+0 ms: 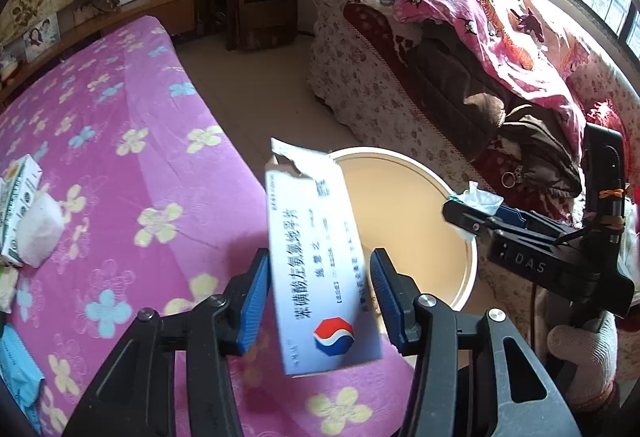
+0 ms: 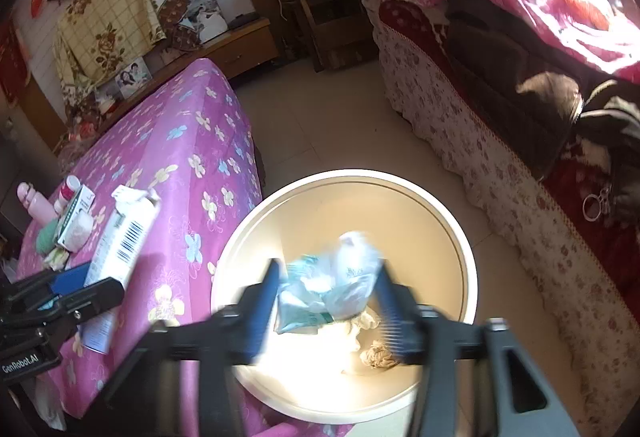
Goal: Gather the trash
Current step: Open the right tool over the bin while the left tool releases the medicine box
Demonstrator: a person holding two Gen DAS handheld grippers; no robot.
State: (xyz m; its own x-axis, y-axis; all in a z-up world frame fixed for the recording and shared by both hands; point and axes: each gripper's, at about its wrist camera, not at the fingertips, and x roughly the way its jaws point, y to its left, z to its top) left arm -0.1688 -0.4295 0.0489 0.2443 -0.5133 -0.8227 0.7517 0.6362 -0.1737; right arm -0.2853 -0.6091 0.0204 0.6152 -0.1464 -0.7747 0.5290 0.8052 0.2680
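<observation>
My left gripper [image 1: 318, 297] is shut on a white and blue medicine box [image 1: 316, 269] with a torn top, held over the table's edge beside the round cream bin [image 1: 470, 257]. The box also shows in the right wrist view [image 2: 120, 241]. My right gripper [image 2: 326, 297] is above the bin [image 2: 452, 221], with a crumpled teal and clear plastic wrapper [image 2: 332, 289] between its fingers; the view is blurred and I cannot tell whether it is held. In the left wrist view the right gripper [image 1: 464, 215] has the wrapper [image 1: 478, 199] at its tip. Crumpled paper [image 2: 378, 355] lies in the bin.
The table has a pink flowered cloth [image 1: 120, 165]. More trash lies at its left: a green and white box [image 1: 18, 205], a white wad [image 1: 40, 229], a teal packet [image 1: 18, 377]. Small bottles [image 2: 36, 203] stand there. A sofa with blankets [image 1: 500, 85] is right of the bin.
</observation>
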